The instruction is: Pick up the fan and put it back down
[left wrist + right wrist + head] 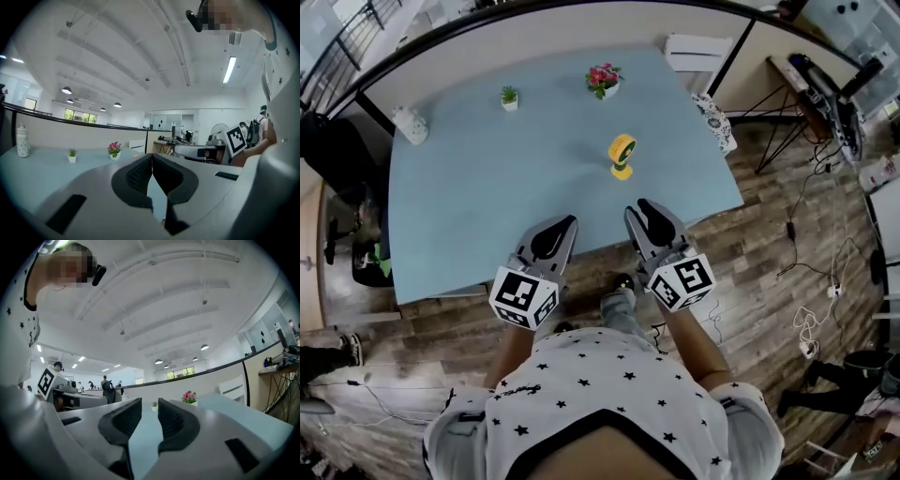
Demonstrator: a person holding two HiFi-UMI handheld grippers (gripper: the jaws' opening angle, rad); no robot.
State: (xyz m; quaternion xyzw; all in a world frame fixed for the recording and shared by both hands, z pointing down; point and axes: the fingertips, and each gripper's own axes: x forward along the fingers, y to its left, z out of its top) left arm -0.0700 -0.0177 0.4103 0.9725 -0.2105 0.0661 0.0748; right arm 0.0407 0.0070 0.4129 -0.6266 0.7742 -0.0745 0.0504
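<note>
Okay, nothing's done yet as far as I'm seeing. Fan is standing upright on the table, untouched, on my side of the flower pot and a touch right of it. Both grippers are hovering well apart from the flower pot, on my side too, with the fan sitting between them and it. Left gripper is sitting with its jaw tips touching, nothing in it. Right gripper is showing a narrow gap between its jaws, also empty, and it's lining up nearer the fan than the left one. I'm judging the whole job is ahead: reach in, probably widen the right jaws around the fan, grip, lift, set it back down, let go.
</note>
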